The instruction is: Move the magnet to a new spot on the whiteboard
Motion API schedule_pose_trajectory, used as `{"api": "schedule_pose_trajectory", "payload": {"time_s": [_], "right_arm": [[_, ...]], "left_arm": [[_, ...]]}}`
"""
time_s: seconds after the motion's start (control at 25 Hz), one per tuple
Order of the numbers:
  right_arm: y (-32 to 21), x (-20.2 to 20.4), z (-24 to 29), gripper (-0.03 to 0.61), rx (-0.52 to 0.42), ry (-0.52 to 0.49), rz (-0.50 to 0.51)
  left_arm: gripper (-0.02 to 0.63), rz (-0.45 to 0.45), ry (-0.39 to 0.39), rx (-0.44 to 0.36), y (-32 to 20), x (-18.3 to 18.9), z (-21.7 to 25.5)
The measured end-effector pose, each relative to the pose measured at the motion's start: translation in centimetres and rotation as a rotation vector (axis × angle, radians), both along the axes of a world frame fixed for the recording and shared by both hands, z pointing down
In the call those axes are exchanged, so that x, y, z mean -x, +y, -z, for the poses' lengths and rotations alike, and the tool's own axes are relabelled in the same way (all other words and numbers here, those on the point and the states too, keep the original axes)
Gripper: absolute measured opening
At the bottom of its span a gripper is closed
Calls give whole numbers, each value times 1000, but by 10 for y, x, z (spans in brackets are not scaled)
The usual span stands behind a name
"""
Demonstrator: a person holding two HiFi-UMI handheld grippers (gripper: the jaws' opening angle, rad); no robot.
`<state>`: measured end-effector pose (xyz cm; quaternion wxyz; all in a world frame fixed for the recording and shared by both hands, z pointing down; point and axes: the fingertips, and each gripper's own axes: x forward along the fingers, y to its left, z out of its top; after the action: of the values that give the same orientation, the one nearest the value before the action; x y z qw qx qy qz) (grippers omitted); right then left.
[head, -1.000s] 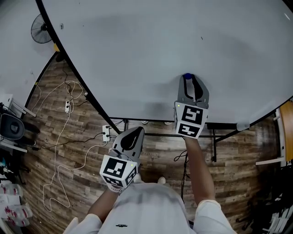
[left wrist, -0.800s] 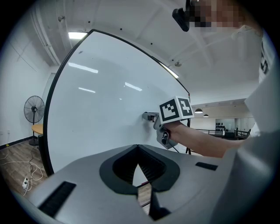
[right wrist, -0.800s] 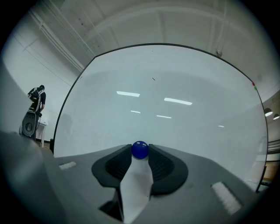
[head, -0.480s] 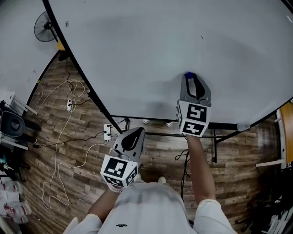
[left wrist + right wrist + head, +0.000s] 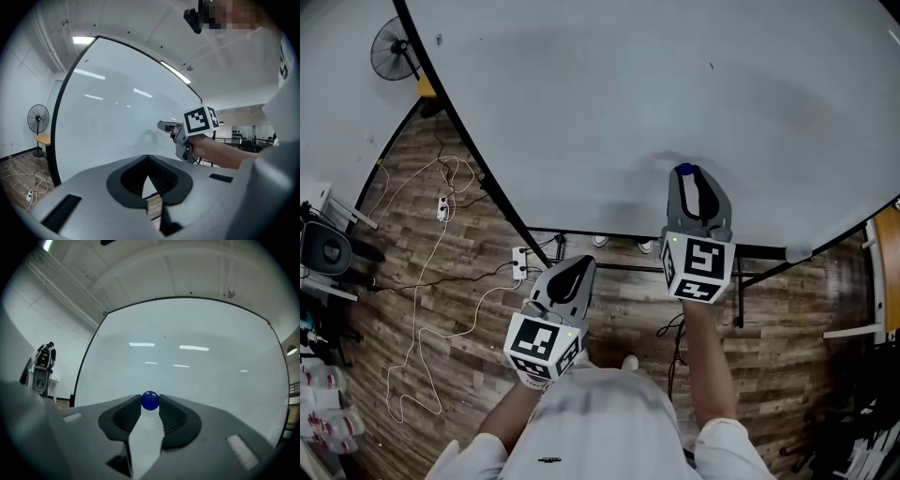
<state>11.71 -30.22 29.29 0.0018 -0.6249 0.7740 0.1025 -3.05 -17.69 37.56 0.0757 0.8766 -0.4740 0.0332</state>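
One magnet [image 5: 150,400] is sitting clamped in the right gripper's [image 5: 685,175] tips, whiteboard [image 5: 581,112] straight ahead; left gripper [image 5: 583,267] is hanging closed behind.

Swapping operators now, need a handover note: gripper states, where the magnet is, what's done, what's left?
Right hand-held gripper: shut on the blue magnet, tip up at the whiteboard. Can't tell if the magnet touches it.
Left hand-held gripper: shut, empty, held low, away from the whiteboard.
Done: magnet gripped.
Left: set it on a new spot, open the jaws, back off.
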Motion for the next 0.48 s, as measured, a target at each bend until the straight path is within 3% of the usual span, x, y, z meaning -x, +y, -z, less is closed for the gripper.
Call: {"api": "schedule_pose_trajectory", "payload": {"time_s": [0.48], "right_arm": [[60, -1, -29, 130, 62, -26, 55]], "left_arm": [[6, 6, 5, -8, 8, -4, 3]]}}
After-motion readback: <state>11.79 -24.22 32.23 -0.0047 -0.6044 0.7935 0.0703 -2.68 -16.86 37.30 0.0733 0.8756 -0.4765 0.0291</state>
